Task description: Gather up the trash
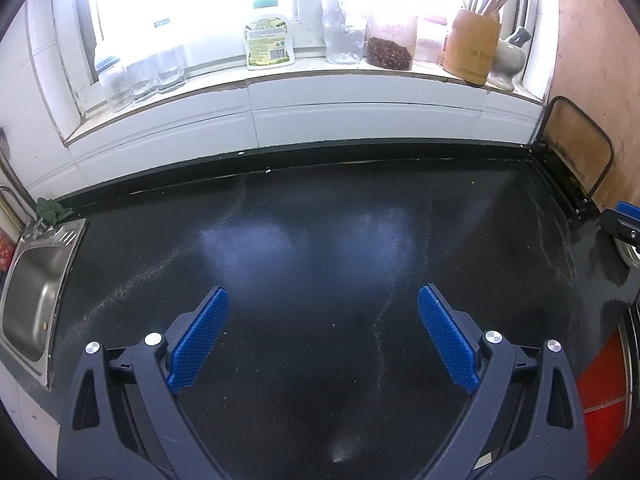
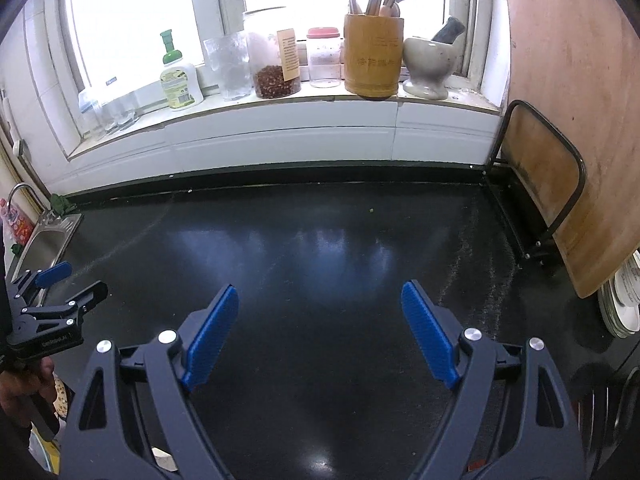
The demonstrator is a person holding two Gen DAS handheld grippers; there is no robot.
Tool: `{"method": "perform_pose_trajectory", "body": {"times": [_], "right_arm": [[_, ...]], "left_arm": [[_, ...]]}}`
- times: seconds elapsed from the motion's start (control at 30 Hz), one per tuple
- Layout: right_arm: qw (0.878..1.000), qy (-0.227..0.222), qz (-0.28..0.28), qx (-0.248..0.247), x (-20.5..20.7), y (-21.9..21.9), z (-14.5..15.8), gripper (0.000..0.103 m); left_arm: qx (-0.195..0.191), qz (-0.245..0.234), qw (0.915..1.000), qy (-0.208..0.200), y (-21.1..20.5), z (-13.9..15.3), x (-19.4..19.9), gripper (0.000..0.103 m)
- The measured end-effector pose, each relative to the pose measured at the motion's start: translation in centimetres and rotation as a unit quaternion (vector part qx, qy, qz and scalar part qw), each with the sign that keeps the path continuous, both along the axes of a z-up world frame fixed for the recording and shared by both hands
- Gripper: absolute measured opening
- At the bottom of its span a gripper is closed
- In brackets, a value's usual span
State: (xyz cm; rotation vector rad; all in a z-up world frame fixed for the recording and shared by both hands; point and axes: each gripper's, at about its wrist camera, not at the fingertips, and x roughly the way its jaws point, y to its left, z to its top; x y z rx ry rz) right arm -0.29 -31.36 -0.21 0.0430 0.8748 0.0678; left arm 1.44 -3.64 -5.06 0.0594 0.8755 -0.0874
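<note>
Trash: none identifiable on the counter; the only candidate is a tiny pale speck (image 2: 372, 210) far ahead of the right gripper (image 2: 320, 330), near the back edge, too small to tell what it is. Right gripper: blue pads spread wide, nothing between them, tilted down over the dark countertop (image 2: 320, 264). Left gripper (image 1: 323, 338): pads likewise wide apart and empty, same downward tilt; in the right view it sits just left of the right gripper, held by a hand (image 2: 24, 384). Judgement: both tools are held apart and angled down to scan the surface, ready to close on anything found. Beyond the tools: sink (image 1: 32, 296) to the far left with a green cloth (image 1: 52, 210) at its back corner. Ahead, the windowsill carries a soap bottle (image 2: 180, 80), jars and a wooden utensil holder (image 2: 374, 54), parked off the work surface. Right: a leaning cutting board (image 2: 560, 184) in its rack, stacked plates (image 2: 624, 304) below it.
</note>
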Motion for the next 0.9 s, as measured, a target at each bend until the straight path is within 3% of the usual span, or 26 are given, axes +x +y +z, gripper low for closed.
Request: {"method": "perform_pose_trajectory", "body": {"times": [0.9], "right_arm": [[1.0,0.001,0.004,0.006,0.19,0.37,0.24,0.081]], "left_arm": [[-0.002,0.005,1.0,-0.003,0.61,0.1,-0.34,0.093]]}}
